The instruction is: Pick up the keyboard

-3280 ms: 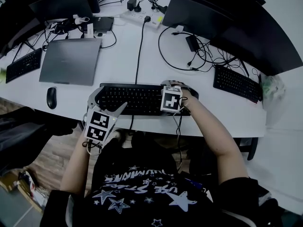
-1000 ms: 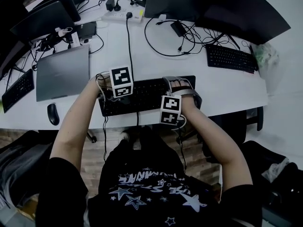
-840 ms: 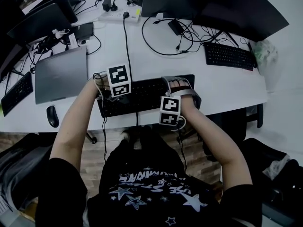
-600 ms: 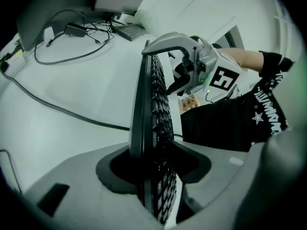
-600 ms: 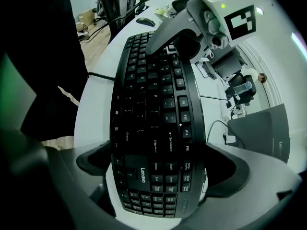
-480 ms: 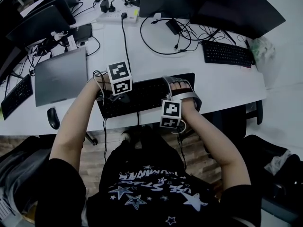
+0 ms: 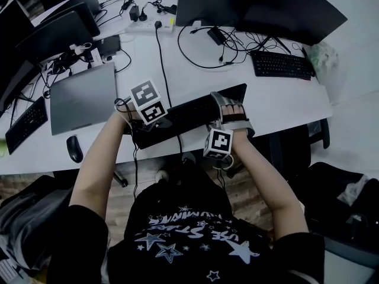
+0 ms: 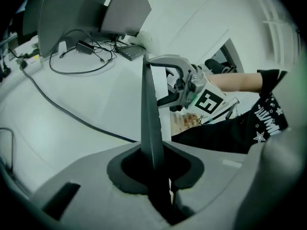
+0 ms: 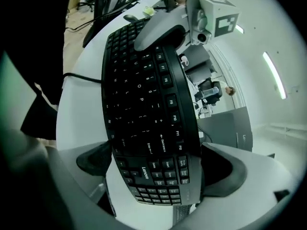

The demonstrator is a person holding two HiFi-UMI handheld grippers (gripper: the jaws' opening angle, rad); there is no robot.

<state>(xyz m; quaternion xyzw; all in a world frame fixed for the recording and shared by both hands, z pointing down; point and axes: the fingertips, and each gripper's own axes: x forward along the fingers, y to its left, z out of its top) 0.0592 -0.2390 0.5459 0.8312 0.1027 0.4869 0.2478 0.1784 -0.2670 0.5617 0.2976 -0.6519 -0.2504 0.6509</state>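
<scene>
Above the desk's [image 7: 284, 99] near edge, the keyboard [image 7: 189, 114] hangs tilted, held at its ends by the right gripper [image 7: 232, 116] and the left gripper [image 7: 153, 123], whose jaws have just been closing on its thin rim, where a shallow bite may let it slip.

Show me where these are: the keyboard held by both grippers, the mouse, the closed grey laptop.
keyboard [image 7: 189, 112], head view, on the keys near its middle.
mouse [image 7: 74, 149], head view, on its back.
laptop [image 7: 83, 98], head view, on its closed lid.
</scene>
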